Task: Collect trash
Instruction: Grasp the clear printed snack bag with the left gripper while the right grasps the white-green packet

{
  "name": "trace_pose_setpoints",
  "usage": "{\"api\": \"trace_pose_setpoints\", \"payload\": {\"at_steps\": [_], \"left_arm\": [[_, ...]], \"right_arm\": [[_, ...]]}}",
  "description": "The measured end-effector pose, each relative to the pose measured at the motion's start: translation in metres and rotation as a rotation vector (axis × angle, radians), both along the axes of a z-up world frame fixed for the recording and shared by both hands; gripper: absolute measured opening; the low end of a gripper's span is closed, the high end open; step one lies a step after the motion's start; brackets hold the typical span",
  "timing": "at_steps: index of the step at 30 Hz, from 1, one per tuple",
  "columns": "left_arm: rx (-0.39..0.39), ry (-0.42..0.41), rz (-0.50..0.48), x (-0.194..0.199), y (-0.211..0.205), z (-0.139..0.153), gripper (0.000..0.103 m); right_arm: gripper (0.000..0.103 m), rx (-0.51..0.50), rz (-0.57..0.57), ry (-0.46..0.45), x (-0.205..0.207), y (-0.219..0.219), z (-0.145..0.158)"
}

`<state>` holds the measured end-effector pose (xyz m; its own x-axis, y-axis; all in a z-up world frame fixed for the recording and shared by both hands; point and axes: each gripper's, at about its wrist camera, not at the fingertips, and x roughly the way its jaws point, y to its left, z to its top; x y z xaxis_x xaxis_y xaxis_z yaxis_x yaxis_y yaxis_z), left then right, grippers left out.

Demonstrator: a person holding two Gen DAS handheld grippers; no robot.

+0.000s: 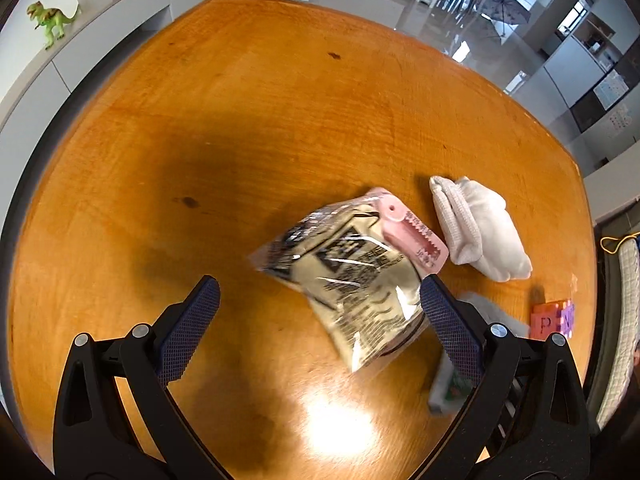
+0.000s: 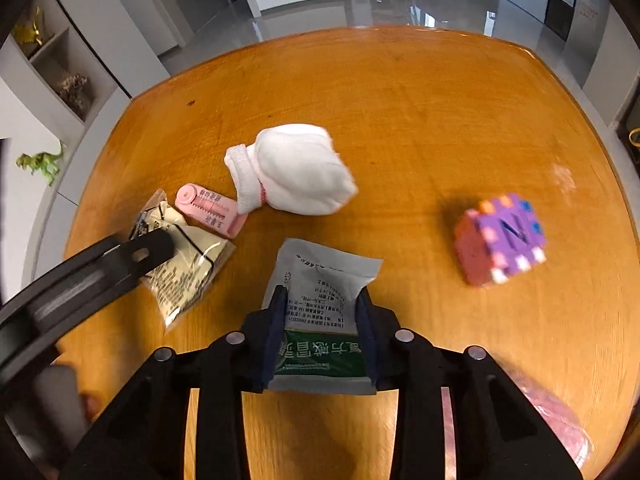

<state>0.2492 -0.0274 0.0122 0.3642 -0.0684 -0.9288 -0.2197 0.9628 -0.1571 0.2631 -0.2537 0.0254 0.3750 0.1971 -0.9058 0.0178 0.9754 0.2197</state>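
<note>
A beige and pink plastic snack wrapper (image 1: 352, 272) lies on the wooden table (image 1: 240, 120), between and just beyond my open left gripper (image 1: 320, 300). It also shows in the right wrist view (image 2: 184, 260), partly under the left gripper's finger. My right gripper (image 2: 322, 312) is shut on a grey and green medicine sachet (image 2: 320, 300), held just above the table. That sachet shows blurred behind the left gripper's right finger in the left wrist view (image 1: 448, 384).
A white folded sock (image 2: 296, 168) lies past the wrapper; it also shows in the left wrist view (image 1: 480, 228). A pink and purple foam letter cube (image 2: 500, 240) sits to the right. Something pink is blurred at the right wrist view's bottom right (image 2: 552, 416).
</note>
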Motion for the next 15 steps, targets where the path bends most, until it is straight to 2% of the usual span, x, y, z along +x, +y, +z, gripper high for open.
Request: {"api": "trace_pose_setpoints", "payload": {"at_steps": [5,9,10,11,15], "left_arm": [[0.066,0.022,-0.041,0.013,-0.019,-0.017,0.097],[0.099,-0.013,-0.068,0.018,-0.018,-0.018,0.097],[0.100,-0.024,-0.074,0.018,-0.014,-0.017,0.094],[0.101,-0.036,-0.089,0.017,-0.012,-0.015,0.086],[0.083,-0.044,-0.154,0.007,0.003,-0.011,0.079]], "right_arm": [[0.035,0.017,0.014,-0.023,-0.016,-0.006,0.012],[0.035,0.018,0.031,-0.033,-0.027,-0.006,0.016],[0.035,0.021,0.036,-0.034,-0.030,-0.006,0.017],[0.035,0.023,0.039,-0.035,-0.035,-0.007,0.017],[0.035,0.028,0.042,-0.036,-0.041,-0.004,0.018]]}}
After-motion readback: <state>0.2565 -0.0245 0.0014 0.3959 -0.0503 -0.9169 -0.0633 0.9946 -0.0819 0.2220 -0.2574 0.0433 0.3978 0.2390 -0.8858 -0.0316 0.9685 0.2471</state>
